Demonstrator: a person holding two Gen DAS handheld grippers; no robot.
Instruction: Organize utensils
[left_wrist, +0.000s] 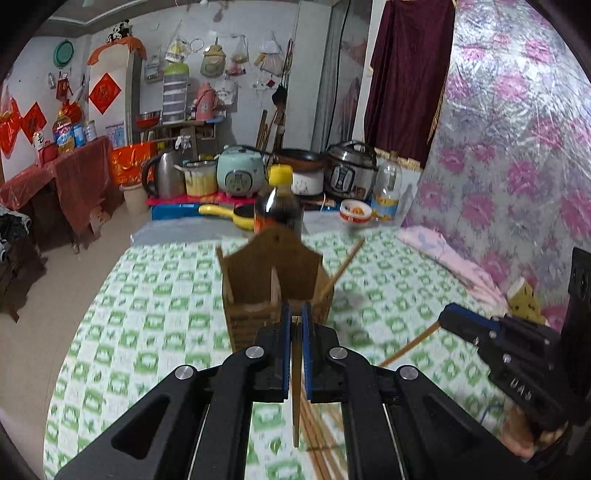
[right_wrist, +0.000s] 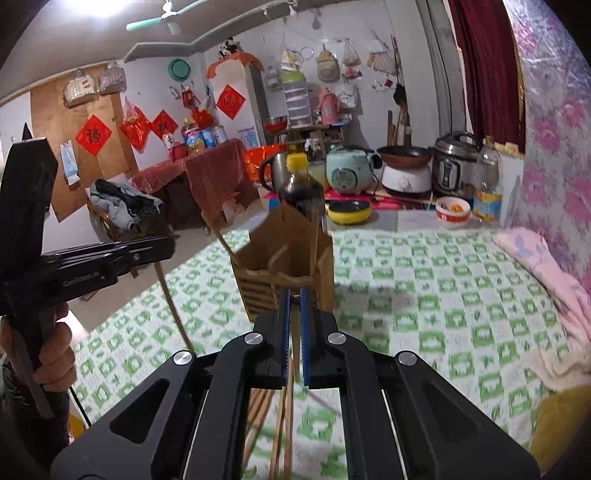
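A brown wooden utensil holder (left_wrist: 273, 284) stands on the green-checked tablecloth (left_wrist: 147, 314); it also shows in the right wrist view (right_wrist: 288, 266). One chopstick (left_wrist: 345, 267) leans out of its right compartment. My left gripper (left_wrist: 295, 314) is shut on a chopstick (left_wrist: 295, 398) that hangs down between the pads, just in front of the holder. My right gripper (right_wrist: 294, 295) is shut on a chopstick (right_wrist: 290, 387) close to the holder's front; in the left wrist view it (left_wrist: 443, 319) holds a chopstick (left_wrist: 406, 347). Several loose chopsticks (left_wrist: 317, 435) lie on the cloth below.
A dark soy sauce bottle (left_wrist: 277, 206) with a yellow cap stands right behind the holder. Rice cookers, a kettle, a yellow pan (left_wrist: 229, 214) and a bowl (left_wrist: 354, 210) crowd the far end. A pink cloth (right_wrist: 546, 280) lies along the right wall.
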